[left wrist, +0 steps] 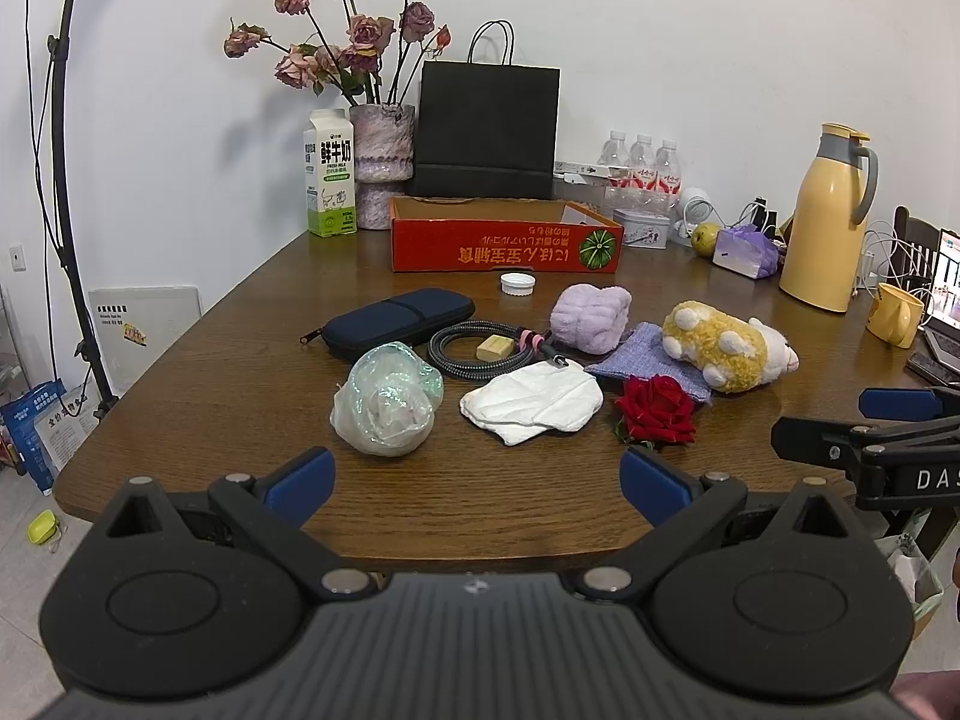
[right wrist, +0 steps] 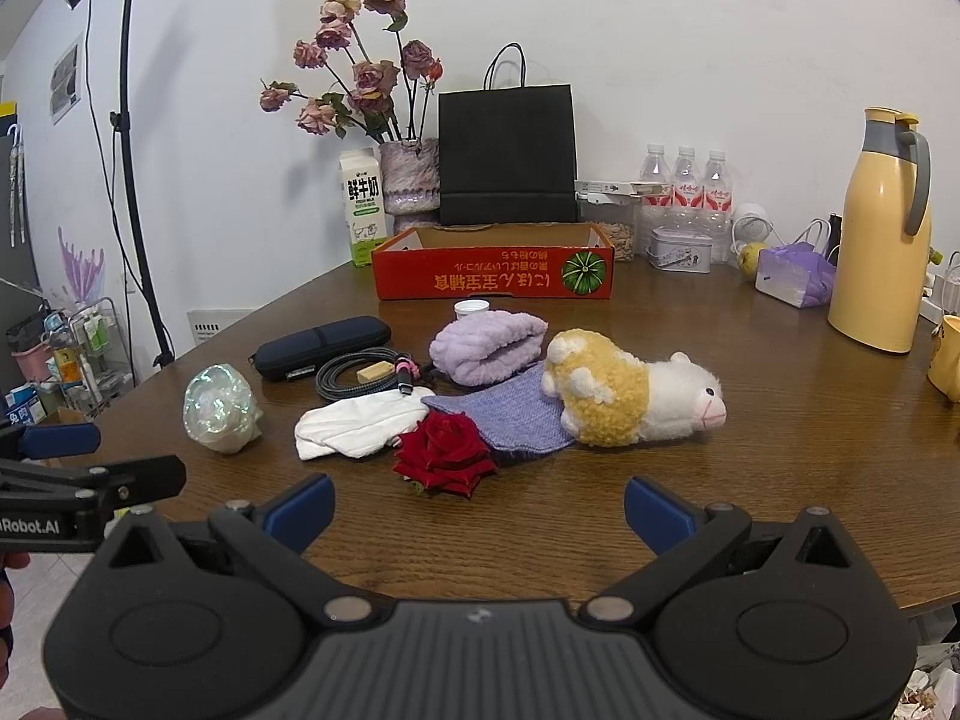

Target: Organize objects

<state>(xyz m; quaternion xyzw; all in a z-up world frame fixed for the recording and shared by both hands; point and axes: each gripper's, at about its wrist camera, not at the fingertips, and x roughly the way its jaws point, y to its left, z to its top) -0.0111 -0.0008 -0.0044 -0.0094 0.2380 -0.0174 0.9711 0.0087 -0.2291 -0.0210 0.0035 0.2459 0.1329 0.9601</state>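
Loose items lie on the wooden table (left wrist: 240, 396): a shiny plastic wad (left wrist: 387, 399), a white cloth (left wrist: 534, 402), a red rose (left wrist: 657, 411), a yellow-and-white plush sheep (left wrist: 729, 345) on a purple pouch (left wrist: 636, 354), a lilac towel roll (left wrist: 591, 318), a coiled cable (left wrist: 480, 351), a dark case (left wrist: 396, 321) and a white cap (left wrist: 518, 284). An open red box (left wrist: 504, 240) stands behind them. My left gripper (left wrist: 477, 483) is open and empty at the near edge. My right gripper (right wrist: 480, 510) is open and empty, just short of the rose (right wrist: 447, 453).
At the back stand a milk carton (left wrist: 330, 174), a vase of dried roses (left wrist: 381, 165), a black paper bag (left wrist: 486, 129), water bottles (left wrist: 642, 165), a tin (left wrist: 643, 228) and a yellow thermos (left wrist: 831, 216). A yellow mug (left wrist: 897, 312) and a laptop (left wrist: 945, 294) are at the right.
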